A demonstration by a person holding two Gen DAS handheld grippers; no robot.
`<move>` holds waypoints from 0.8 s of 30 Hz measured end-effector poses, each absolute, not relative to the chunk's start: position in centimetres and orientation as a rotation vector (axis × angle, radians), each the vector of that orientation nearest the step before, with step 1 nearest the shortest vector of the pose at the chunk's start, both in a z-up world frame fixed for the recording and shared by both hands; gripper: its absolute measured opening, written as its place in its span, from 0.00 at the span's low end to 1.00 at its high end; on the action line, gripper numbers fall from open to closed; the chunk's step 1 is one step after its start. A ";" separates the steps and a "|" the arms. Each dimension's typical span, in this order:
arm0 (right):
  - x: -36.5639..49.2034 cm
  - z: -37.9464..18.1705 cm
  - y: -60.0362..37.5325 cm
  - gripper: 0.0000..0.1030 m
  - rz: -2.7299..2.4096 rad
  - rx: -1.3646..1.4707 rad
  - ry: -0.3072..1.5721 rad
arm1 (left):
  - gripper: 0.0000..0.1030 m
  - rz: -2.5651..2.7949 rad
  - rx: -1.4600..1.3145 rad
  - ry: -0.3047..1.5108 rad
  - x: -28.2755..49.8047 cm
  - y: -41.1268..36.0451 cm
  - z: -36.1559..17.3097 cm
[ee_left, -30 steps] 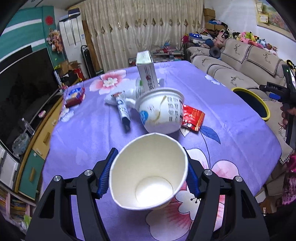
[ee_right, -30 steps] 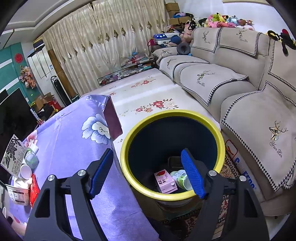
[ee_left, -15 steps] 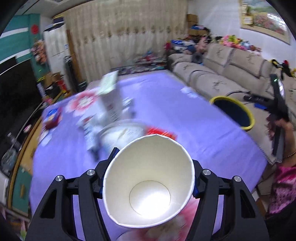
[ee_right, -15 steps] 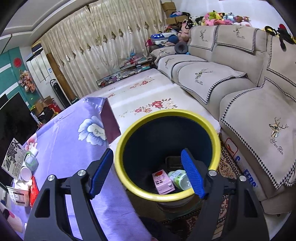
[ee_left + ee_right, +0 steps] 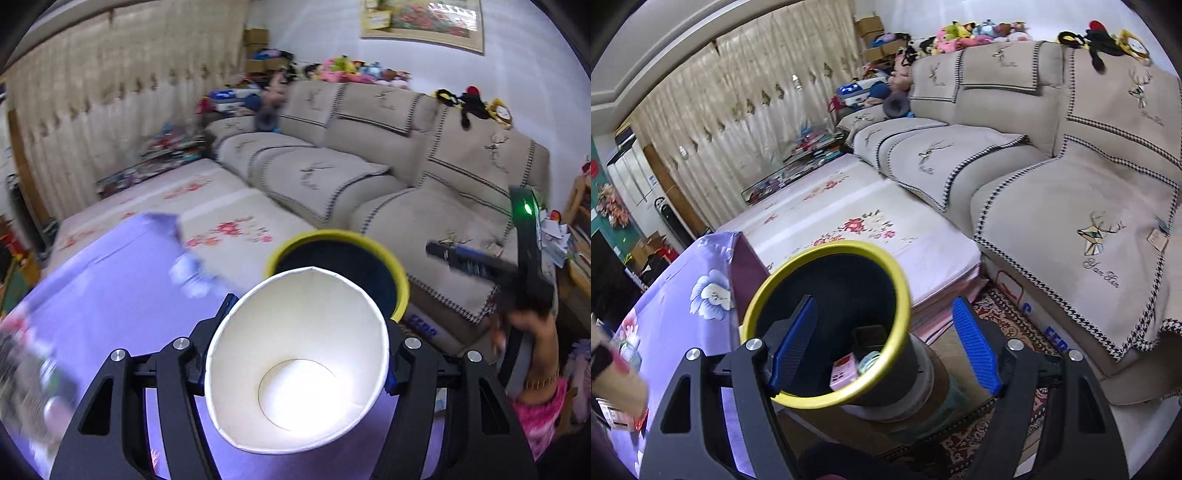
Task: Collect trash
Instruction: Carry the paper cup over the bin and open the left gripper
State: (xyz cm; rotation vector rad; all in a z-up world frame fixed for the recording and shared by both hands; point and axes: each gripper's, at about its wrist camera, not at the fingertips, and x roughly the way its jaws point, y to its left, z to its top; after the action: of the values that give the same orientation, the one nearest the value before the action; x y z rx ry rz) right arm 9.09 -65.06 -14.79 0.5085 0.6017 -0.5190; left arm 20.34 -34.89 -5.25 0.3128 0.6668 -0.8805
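My left gripper point(image 5: 295, 354) is shut on a white paper cup point(image 5: 299, 369), its mouth facing the camera, held above the purple table edge. Just beyond the cup stands the dark bin with a yellow rim point(image 5: 400, 291). In the right wrist view my right gripper point(image 5: 884, 343) is open with nothing between its blue pads point(image 5: 975, 347), hovering over the same bin point(image 5: 798, 397). A pink carton point(image 5: 844, 371) and a green-lidded container point(image 5: 870, 360) lie at the bin's bottom. The right gripper's body point(image 5: 480, 264) shows at the right of the left wrist view, held by a hand.
The purple flowered tablecloth point(image 5: 687, 306) lies left of the bin. A beige sofa point(image 5: 1052, 192) runs along the right, a flowered mat point(image 5: 857, 229) in front of it. A patterned rug point(image 5: 997, 306) covers the floor by the bin. An arm with a dark wristband point(image 5: 605, 369) shows at the left edge.
My left gripper has swung right with the cup, away from the trash on the table, to face the bin. The right gripper has shifted right, so the bin now sits left of centre.
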 end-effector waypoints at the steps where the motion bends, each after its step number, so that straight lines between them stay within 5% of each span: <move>1: 8.9 -14.9 -65.4 0.70 -0.522 0.512 0.601 | 0.62 -0.901 0.312 0.670 20.9 -36.3 -5.3; 11: 7.5 -16.7 -68.0 0.70 -0.561 0.552 0.623 | 0.62 -0.926 0.313 0.748 27.0 -49.7 -9.4; 14: 7.0 -16.7 -68.5 0.72 -0.573 0.558 0.623 | 0.66 -0.912 0.317 0.772 28.4 -52.5 -10.7; 15: 7.0 -16.7 -68.6 0.73 -0.574 0.559 0.622 | 0.75 -0.901 0.321 0.774 28.7 -53.1 -11.0; 24: 7.1 -15.7 -67.5 0.74 -0.552 0.541 0.605 | 0.86 -0.842 0.260 0.725 26.0 -46.9 -7.3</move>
State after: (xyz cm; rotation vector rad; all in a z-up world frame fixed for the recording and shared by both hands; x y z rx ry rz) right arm 7.07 -67.52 -15.68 0.5405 0.6051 -0.5524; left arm 25.98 -46.89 -7.27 0.2598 0.7254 -0.8416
